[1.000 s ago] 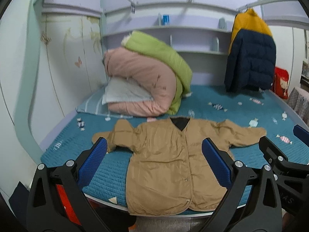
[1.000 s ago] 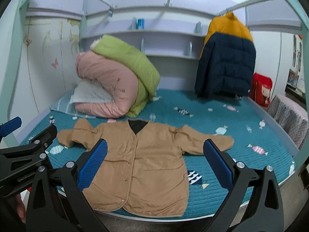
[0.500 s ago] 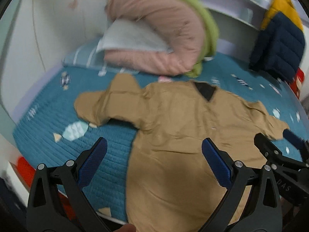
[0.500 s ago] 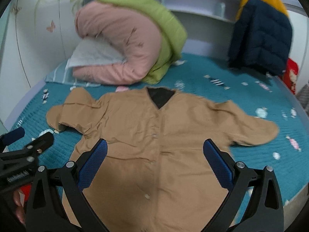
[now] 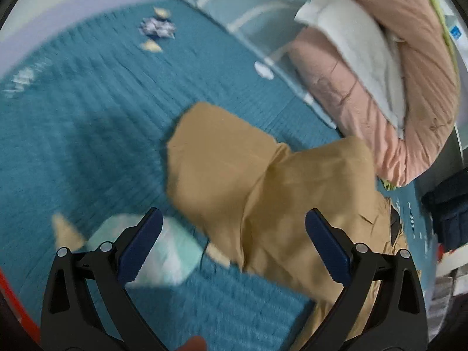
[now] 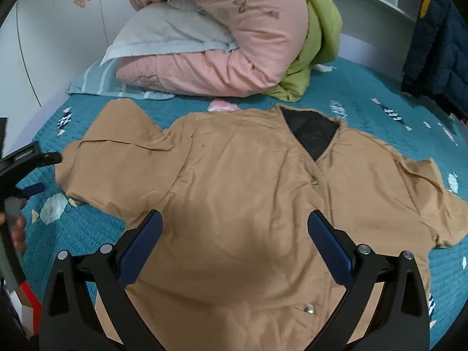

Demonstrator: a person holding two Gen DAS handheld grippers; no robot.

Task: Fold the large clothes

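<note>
jacket [image 6: 248, 193] lies flat under both wide-open tools, right tool [image 6: 234, 239] over its chest.

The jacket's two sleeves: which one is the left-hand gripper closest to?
The sleeve on the pillow side of the tan jacket. The left gripper hovers open at its cuff, while the other sleeve lies across the bed, far from it.

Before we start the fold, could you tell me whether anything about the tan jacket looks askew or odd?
Mostly fine: the tan jacket lies flat, front up, on the teal bedspread. Only its sleeve nearest the left claw looks askew, creased and doubled over on itself. No damage shows. Both claws are open, the right claw above the jacket.
</note>
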